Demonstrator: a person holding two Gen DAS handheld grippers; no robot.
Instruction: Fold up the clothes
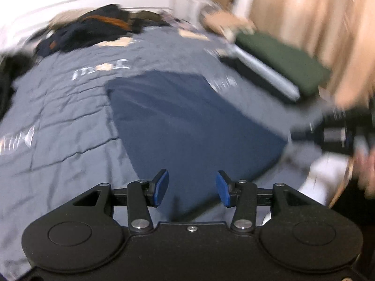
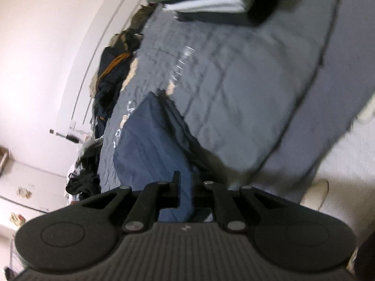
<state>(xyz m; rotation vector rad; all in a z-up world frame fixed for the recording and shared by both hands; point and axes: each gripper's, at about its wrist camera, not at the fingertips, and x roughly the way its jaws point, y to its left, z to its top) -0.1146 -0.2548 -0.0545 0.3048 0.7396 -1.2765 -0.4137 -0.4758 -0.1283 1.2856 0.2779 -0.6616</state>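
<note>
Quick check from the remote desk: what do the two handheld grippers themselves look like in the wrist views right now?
Both are matte black. The left gripper has a smooth body with two round embossed discs, silver pivot screws on its linkage bars and blue pads on its jaws. The right gripper is built the same, but its top plate is ribbed; its pads cannot be seen. No cables or sleeves show.

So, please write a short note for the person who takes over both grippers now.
Left gripper: open, empty, over the near edge of the navy garment.
Right gripper: shut on the navy garment's edge.
Navy garment lies mostly flat on the grey bed cover.
Done: folded stack at the far right.
Left: finish this fold, then the unfolded pile at the far side.
</note>
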